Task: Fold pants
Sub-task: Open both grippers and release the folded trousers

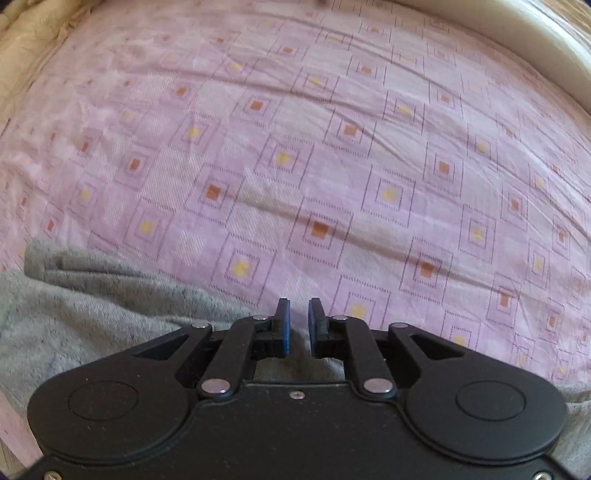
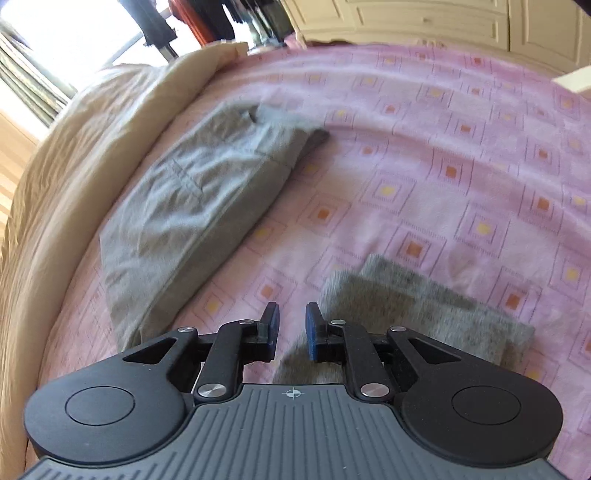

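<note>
Grey pants lie on a pink patterned bedsheet (image 1: pixel 332 155). In the right wrist view one part of the pants (image 2: pixel 192 199) lies folded lengthwise at the left, and a fuzzy grey leg end (image 2: pixel 424 306) lies at the lower right. My right gripper (image 2: pixel 291 325) is slightly open and empty, just above the sheet beside that leg end. In the left wrist view grey fabric (image 1: pixel 92 306) spreads at the lower left, passing under my left gripper (image 1: pixel 299 321), which is slightly open with nothing between its pads.
A beige duvet (image 2: pixel 74 166) is bunched along the bed's left side. A cream bed frame (image 1: pixel 517 40) curves at the far right in the left wrist view. White cabinet doors (image 2: pixel 424 22) and a bright window (image 2: pixel 66 37) stand beyond the bed.
</note>
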{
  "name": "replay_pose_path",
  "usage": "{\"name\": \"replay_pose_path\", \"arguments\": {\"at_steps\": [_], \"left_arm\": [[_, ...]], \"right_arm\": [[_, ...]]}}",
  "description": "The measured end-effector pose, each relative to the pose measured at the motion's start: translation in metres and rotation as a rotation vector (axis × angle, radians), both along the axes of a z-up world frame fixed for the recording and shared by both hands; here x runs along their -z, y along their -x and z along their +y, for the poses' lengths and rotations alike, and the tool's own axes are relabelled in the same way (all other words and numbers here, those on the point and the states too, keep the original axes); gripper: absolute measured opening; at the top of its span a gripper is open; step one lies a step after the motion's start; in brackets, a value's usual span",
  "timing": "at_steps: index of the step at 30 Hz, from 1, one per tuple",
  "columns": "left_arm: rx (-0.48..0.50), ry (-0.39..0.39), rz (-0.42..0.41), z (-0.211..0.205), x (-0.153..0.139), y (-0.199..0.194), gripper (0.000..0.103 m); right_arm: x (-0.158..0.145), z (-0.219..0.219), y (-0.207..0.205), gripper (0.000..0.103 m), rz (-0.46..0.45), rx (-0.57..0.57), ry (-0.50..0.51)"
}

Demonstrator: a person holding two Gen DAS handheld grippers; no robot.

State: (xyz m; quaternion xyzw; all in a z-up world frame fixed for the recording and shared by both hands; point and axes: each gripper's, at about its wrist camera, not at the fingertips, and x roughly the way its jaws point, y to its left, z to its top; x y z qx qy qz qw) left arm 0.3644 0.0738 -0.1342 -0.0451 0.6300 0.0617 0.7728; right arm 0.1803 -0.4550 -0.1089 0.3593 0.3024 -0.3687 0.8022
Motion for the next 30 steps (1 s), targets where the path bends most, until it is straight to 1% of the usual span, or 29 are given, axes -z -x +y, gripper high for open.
{"name": "replay_pose_path", "arguments": {"at_steps": [2,4,6,9,12,14,18,20,23,24,26,30], "left_arm": [[0.029,-0.025,-0.038,-0.002,-0.011,0.000,0.019],[0.068,-0.028,-0.086,-0.006,-0.027,0.007,0.019],[0.124,-0.055,-0.124,-0.015,-0.041,0.018,0.019],[0.230,-0.085,-0.158,-0.040,-0.055,0.046,0.019],[0.309,-0.077,-0.156,-0.061,-0.060,0.083,0.019],[0.338,-0.068,-0.140,-0.074,-0.062,0.109,0.019],[0.334,-0.051,-0.079,-0.095,-0.061,0.152,0.019],[0.322,-0.048,-0.053,-0.102,-0.061,0.171,0.019],[0.317,-0.072,-0.022,-0.114,-0.061,0.194,0.019],[0.313,-0.083,-0.017,-0.117,-0.061,0.200,0.019],[0.300,-0.097,-0.014,-0.123,-0.062,0.209,0.019],[0.260,-0.122,-0.030,-0.134,-0.071,0.217,0.019]], "right_arm": [[-0.015,-0.002,0.012,0.015,-0.035,-0.016,0.025],[-0.028,-0.001,0.024,0.015,-0.027,-0.054,0.063],[-0.034,0.002,0.036,0.015,0.017,-0.105,0.099],[-0.030,0.008,0.054,0.015,0.121,-0.179,0.138],[-0.018,0.011,0.072,0.015,0.198,-0.211,0.161],[-0.011,0.012,0.080,0.016,0.229,-0.232,0.180],[0.004,0.014,0.085,0.016,0.285,-0.335,0.187],[0.009,0.011,0.089,0.017,0.281,-0.357,0.163],[0.016,-0.001,0.094,0.017,0.248,-0.341,0.117],[0.018,-0.006,0.095,0.020,0.228,-0.331,0.089],[0.023,-0.017,0.096,0.029,0.201,-0.317,0.028],[0.033,-0.030,0.095,0.030,0.194,-0.306,-0.051]]}}
